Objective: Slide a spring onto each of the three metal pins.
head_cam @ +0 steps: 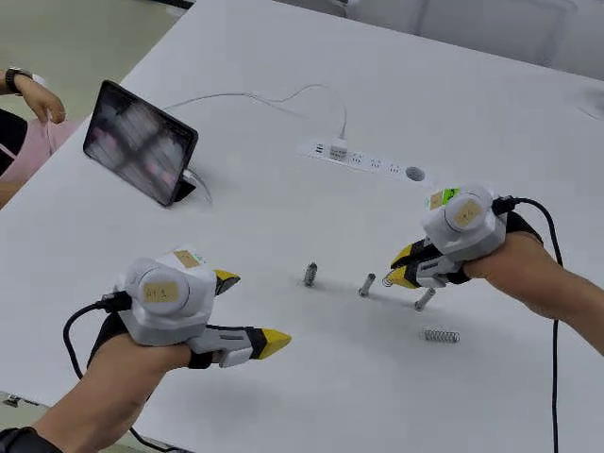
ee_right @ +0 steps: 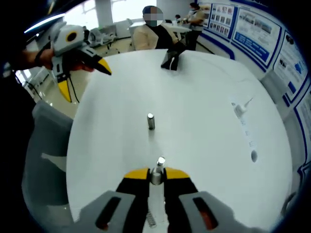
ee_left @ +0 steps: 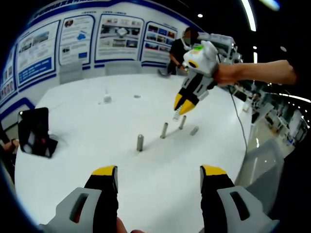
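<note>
Three pins (head_cam: 367, 285) in a row; right gripper (head_cam: 397, 268) clamped on a spring (head_cam: 387, 280) just beside the middle one; left gripper (ee_left: 159, 171) wide open, empty; risk: off-axis spring snags pin tip, pops free.

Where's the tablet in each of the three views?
Head view: tablet upper left, propped on the table.
Left gripper view: tablet at the far left edge.
Right gripper view: tablet top centre, at the table's far end.
Shared landmark: the upright metal pin nearest the tablet.
</note>
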### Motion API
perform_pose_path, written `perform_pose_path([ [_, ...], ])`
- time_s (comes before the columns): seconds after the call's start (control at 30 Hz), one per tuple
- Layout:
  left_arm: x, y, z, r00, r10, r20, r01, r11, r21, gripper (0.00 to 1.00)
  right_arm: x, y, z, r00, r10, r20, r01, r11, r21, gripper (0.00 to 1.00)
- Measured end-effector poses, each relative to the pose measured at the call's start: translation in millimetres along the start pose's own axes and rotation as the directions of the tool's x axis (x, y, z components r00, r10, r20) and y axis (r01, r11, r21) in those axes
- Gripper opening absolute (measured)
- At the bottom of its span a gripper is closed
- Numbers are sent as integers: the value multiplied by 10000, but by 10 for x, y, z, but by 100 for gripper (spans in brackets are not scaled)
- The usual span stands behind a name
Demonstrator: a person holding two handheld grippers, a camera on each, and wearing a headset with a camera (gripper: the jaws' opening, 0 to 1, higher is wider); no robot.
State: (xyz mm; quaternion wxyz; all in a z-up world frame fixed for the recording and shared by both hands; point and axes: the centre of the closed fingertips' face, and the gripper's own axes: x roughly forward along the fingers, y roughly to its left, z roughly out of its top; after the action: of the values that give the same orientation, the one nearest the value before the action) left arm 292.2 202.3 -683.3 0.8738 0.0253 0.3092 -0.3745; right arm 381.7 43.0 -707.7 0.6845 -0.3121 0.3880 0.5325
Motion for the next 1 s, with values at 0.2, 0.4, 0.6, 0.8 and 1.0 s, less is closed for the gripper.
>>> perform_pose_path([
  [0.2,-13,-7,-26,10000,37,-26,-37,9999,-115,71,25,-38,32,10000,4,62,-5,10000,35,12],
  [0.4,-40,10,-63,9999,106,-68,-108,9997,-234,71,76,-66,70,10000,58,73,-58,10000,1,12],
  [0.6,-58,16,-101,9999,73,-94,-76,9994,-340,71,153,-86,101,9999,114,71,-114,9999,-41,12],
  [0.8,-85,31,-119,9998,141,-111,-146,9991,-389,70,190,-95,106,9999,134,24,-134,9999,-80,12],
  [1.0,-107,60,-125,9997,224,-106,-228,9987,-447,70,227,-80,106,9997,234,-25,-234,9997,-53,12],
])
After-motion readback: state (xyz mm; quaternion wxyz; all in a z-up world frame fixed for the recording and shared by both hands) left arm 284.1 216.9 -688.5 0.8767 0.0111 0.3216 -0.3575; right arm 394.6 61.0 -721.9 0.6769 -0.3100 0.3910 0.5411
